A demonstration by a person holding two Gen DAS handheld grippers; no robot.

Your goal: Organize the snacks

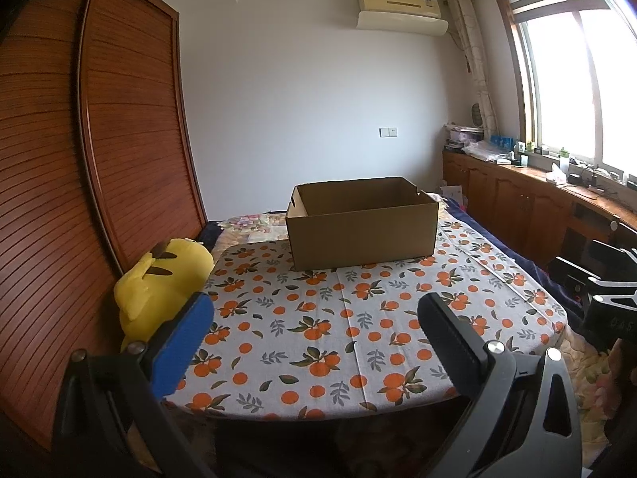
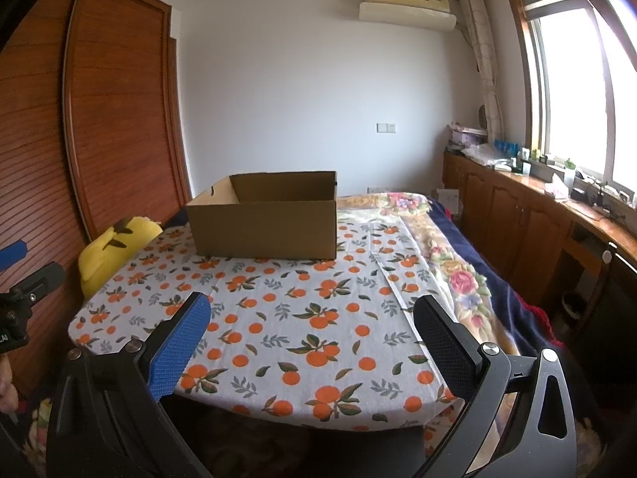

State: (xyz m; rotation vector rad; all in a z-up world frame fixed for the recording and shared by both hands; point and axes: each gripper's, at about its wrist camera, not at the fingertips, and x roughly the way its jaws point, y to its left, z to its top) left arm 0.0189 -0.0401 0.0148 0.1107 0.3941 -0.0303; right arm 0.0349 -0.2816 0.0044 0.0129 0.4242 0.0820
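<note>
- Both grippers, left gripper (image 1: 314, 318) and right gripper (image 2: 310, 318), hover with jaws spread, pinching nothing.
- We see the cardboard box (image 1: 360, 227) open-topped on the table (image 1: 318, 338), ready to receive.
- We see no snacks; the box interior is hidden.

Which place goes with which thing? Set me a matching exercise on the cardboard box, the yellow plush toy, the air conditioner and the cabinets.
Things:
1. cardboard box
2. yellow plush toy
3. air conditioner
4. wooden cabinets

Places:
A. high on the white wall
B. under the window
C. on the orange-print cloth
D. against the wooden wardrobe

Pairs: 1-C, 2-D, 3-A, 4-B
</note>
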